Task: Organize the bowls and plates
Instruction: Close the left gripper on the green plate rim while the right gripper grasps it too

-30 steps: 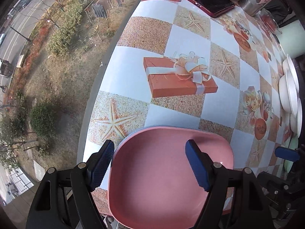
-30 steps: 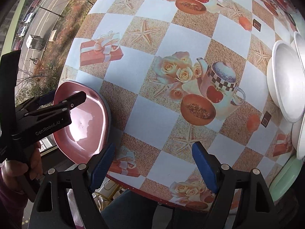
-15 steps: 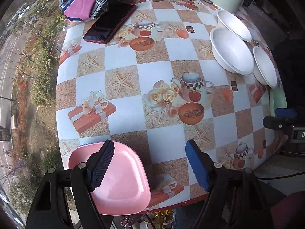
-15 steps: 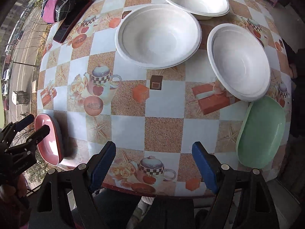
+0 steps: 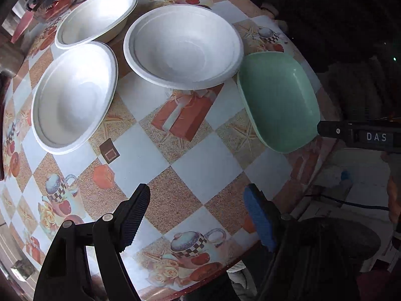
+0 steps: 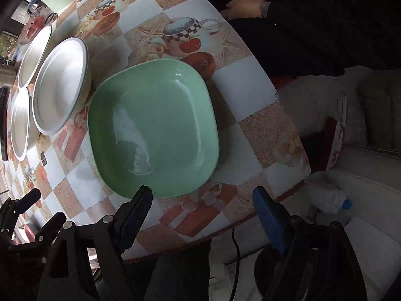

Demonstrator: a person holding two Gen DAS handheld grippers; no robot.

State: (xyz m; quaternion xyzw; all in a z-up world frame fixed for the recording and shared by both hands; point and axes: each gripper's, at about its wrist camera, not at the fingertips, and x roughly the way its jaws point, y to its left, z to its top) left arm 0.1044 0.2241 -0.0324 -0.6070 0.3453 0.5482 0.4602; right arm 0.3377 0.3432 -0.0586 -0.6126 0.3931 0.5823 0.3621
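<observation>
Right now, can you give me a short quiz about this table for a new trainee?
1. True or false: the right gripper is shut on the green plate.
2. How many white bowls are on the table?
3. The green plate is: A) stacked in a bowl, B) alone near the table edge, C) upside down.

Key: 1 false, both grippers are open and empty; 2 three; 3 B.

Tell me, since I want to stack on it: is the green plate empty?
Empty. The green plate sits right side up on the table, showing only bare glossy surface with reflections inside.
</observation>
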